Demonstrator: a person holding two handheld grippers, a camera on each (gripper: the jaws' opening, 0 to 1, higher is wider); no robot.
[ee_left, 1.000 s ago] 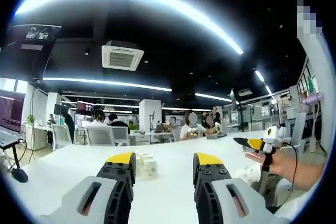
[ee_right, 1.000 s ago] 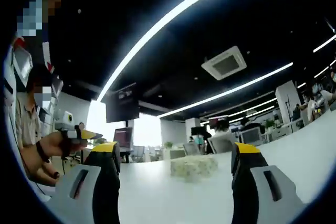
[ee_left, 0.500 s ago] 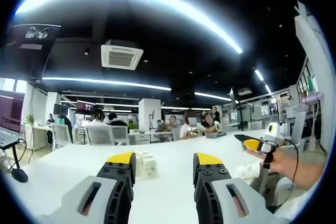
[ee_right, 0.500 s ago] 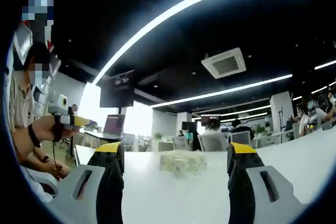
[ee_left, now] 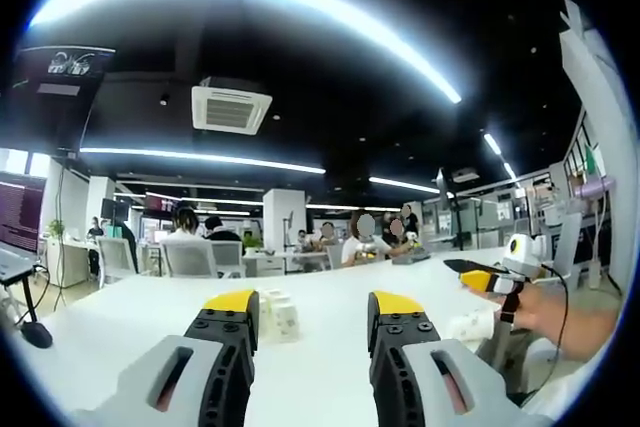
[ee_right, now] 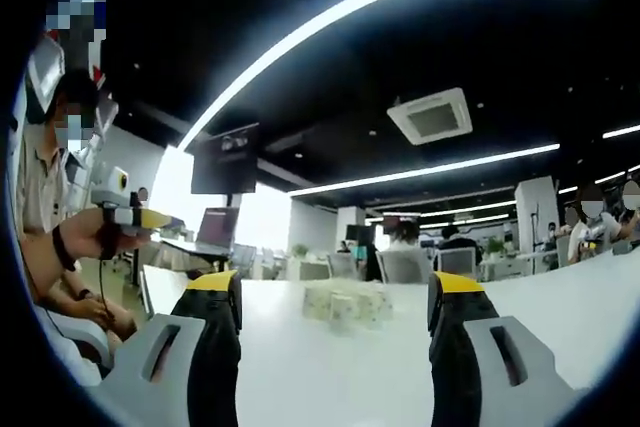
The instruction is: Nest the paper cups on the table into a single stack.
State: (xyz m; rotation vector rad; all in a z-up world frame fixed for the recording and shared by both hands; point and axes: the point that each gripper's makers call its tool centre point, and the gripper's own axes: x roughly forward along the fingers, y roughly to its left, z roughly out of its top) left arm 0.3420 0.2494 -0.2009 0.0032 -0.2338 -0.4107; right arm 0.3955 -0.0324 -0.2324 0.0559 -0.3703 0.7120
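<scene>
A cluster of small white paper cups [ee_left: 278, 315] stands on the white table [ee_left: 130, 322], just beyond my left gripper [ee_left: 313, 309], partly hidden by its left jaw. That gripper is open and holds nothing. A hand holds my right gripper [ee_left: 478, 274] at the right, above the table edge. In the right gripper view the same paper cups [ee_right: 345, 305] sit in a group on the table [ee_right: 560, 297], some way ahead between the jaws. My right gripper [ee_right: 332, 292] is open and empty. A hand holds the left gripper [ee_right: 140, 217] up at the left.
A black stand [ee_left: 35, 333] and a laptop [ee_left: 12, 262] sit at the table's left end. People sit at desks [ee_left: 200, 252] beyond the table. A seated person [ee_right: 40, 207] is close at the left of the right gripper view.
The right gripper view has swung and levelled a little, so the cups sit further left in it. The left gripper view has barely shifted. Both grippers stay open.
</scene>
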